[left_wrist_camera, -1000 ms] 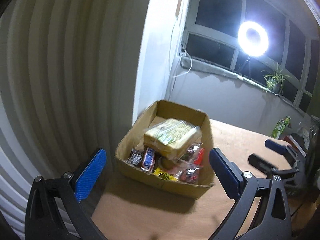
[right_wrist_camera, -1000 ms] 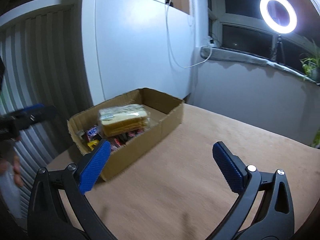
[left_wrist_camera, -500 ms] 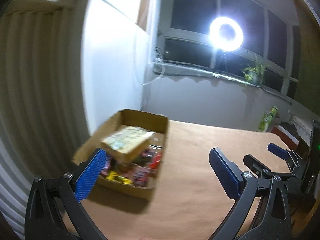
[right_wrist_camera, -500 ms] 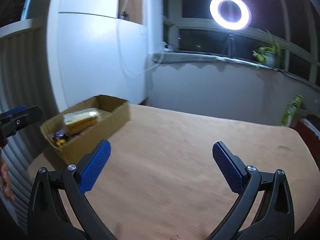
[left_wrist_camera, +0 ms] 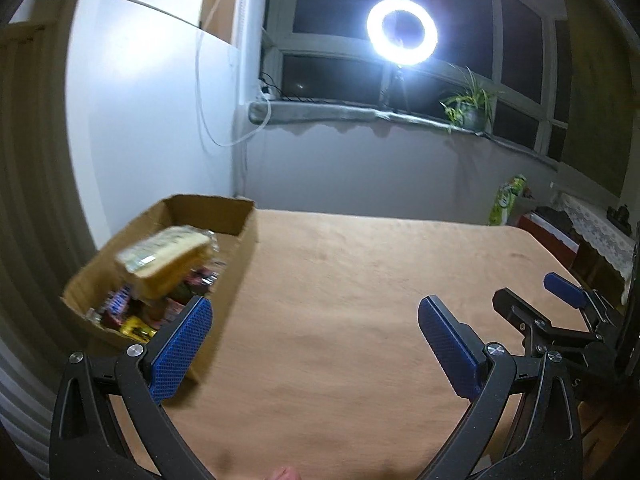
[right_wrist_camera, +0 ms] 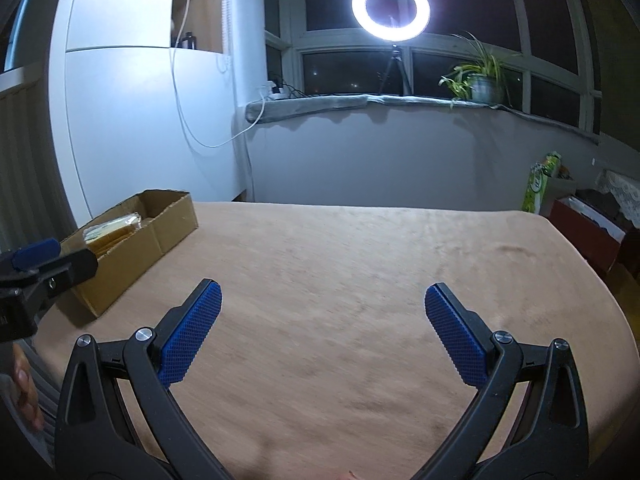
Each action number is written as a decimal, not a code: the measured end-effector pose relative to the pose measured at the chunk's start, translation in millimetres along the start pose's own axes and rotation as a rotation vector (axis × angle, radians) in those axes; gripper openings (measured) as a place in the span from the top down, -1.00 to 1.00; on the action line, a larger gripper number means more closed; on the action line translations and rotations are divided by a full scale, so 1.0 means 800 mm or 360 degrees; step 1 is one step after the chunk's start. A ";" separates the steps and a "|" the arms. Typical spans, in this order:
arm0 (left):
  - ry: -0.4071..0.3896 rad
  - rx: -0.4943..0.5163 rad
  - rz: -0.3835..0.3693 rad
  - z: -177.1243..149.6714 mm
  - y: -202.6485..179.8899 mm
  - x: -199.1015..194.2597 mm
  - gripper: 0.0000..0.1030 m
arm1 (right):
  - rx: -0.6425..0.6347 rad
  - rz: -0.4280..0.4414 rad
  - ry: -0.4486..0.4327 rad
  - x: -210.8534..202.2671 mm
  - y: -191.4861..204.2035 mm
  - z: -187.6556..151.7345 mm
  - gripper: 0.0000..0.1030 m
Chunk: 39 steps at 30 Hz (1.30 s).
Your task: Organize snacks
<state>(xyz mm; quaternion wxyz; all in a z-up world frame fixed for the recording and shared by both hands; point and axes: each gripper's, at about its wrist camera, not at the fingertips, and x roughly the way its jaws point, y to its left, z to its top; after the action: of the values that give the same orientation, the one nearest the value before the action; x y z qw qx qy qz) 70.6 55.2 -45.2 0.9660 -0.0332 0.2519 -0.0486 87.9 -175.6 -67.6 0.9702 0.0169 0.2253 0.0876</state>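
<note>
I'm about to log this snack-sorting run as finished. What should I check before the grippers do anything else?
1. Left gripper open and holding nothing: ok.
2. Right gripper open and holding nothing: ok.
3. Bread packet inside the cardboard box, on top of the other snacks: ok.
4. Candy bars in the box: ok.
5. No snack lying on the table: ok as far as both views show.
6. Green bag beyond the table's far right: cannot tell whether it belongs to the task.
</note>
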 end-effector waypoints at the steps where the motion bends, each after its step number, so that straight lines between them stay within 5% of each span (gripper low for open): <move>1: 0.0009 0.0003 -0.0009 -0.001 -0.003 0.001 -0.99 | 0.0009 -0.0006 0.0002 -0.002 -0.005 -0.002 -1.00; 39: 0.0017 0.0091 0.0114 -0.019 -0.024 -0.013 -0.99 | -0.0037 -0.0001 -0.0007 -0.015 0.007 -0.006 -1.00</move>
<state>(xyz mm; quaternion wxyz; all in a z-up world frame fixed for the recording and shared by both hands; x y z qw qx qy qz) 52.7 36.5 -51.6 0.9663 0.0038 0.2567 -0.0213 74.1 -172.0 -66.5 0.9708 0.0057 0.2223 0.0899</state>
